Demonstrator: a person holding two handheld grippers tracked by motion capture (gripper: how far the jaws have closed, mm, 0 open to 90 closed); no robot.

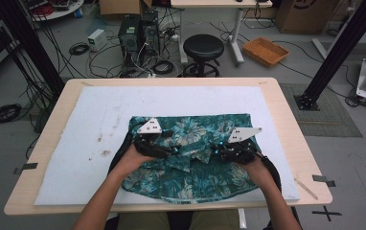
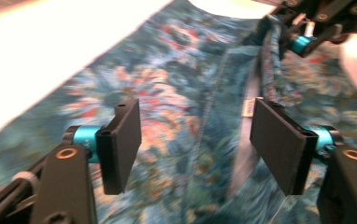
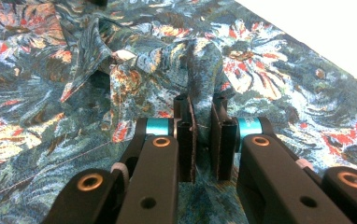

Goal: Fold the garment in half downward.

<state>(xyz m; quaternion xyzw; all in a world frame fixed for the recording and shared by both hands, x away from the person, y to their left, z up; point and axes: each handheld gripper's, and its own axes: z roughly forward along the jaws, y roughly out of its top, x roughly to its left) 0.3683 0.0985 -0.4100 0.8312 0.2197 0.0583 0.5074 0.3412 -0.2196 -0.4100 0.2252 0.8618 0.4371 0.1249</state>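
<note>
While the floral shirt (image 1: pixel 190 153) lies at the white mat's (image 1: pixel 99 143) six o'clock, soft and limp, the right gripper (image 3: pixel 203 135) pinches a fold; the left gripper (image 2: pixel 195 144) gapes empty, best gripping a hem.

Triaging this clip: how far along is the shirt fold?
Done: the shirt lies on the white pad, its far part looking folded into a straight band. In hand: the right gripper pinches a raised fold of fabric; the left gripper stands open above the cloth. Left: the near half is loose and rumpled, not yet folded.
</note>
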